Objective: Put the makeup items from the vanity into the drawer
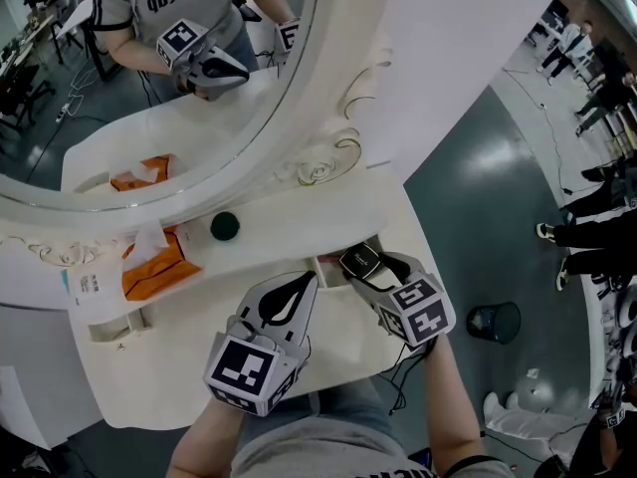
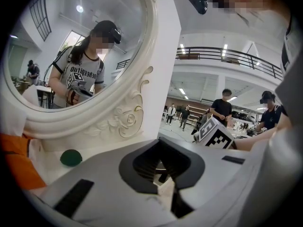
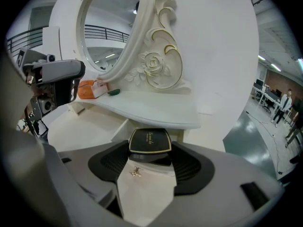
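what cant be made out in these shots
drawer inside: head view, hidden by the right gripper and its black compact.
compact's gold print: right gripper view, too small to read.
dark green round item: head view, too small to identify.

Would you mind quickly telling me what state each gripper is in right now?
Left gripper: closed, nothing between its fingers.
Right gripper: closed on a black compact.
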A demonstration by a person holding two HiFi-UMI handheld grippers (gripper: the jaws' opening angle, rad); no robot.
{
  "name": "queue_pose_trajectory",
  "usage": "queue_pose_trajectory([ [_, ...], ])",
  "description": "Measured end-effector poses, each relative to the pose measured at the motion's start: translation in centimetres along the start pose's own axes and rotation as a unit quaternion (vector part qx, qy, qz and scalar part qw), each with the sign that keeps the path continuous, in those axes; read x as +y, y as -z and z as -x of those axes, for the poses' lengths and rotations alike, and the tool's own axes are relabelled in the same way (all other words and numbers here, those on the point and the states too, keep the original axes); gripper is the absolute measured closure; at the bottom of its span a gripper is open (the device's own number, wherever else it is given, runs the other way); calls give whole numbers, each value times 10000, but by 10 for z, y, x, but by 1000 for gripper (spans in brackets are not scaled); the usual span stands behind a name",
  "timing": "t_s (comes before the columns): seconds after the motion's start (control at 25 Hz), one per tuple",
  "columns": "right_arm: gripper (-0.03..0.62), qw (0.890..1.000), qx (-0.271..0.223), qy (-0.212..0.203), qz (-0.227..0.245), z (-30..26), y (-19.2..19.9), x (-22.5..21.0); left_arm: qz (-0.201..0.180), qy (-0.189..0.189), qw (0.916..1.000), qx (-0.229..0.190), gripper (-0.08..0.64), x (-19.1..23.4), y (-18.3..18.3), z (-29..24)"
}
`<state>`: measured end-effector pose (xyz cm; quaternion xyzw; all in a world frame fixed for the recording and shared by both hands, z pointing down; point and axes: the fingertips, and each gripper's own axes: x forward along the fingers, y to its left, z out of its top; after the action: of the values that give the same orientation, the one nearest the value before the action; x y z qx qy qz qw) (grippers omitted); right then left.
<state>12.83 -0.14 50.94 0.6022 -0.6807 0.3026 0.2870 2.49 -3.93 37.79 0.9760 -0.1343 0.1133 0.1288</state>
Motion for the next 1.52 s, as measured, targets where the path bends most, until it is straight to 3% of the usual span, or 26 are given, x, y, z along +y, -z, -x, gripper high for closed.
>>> queue_pose_trajectory([
  [0.44,288,9998,-203,-35,-46,4,-9,1,-15,3,10000,-6,522,1,-1,0],
  [0.56,339,9994,-355,5,-27,9,-15,2,-27,10,10000,-24,522,0,-3,0],
  [0.92,574,9932,-1153,8,-168,35,-40,7,-108,57,9999,-55,522,-9,-7,1],
  [1.16,580,9858,-1630,-281,-305,55,-51,18,-196,146,9997,-85,522,-21,-10,0],
  [1.52,580,9708,-2368,-249,-285,99,-66,28,-345,387,9985,-154,522,-45,-19,-4],
])
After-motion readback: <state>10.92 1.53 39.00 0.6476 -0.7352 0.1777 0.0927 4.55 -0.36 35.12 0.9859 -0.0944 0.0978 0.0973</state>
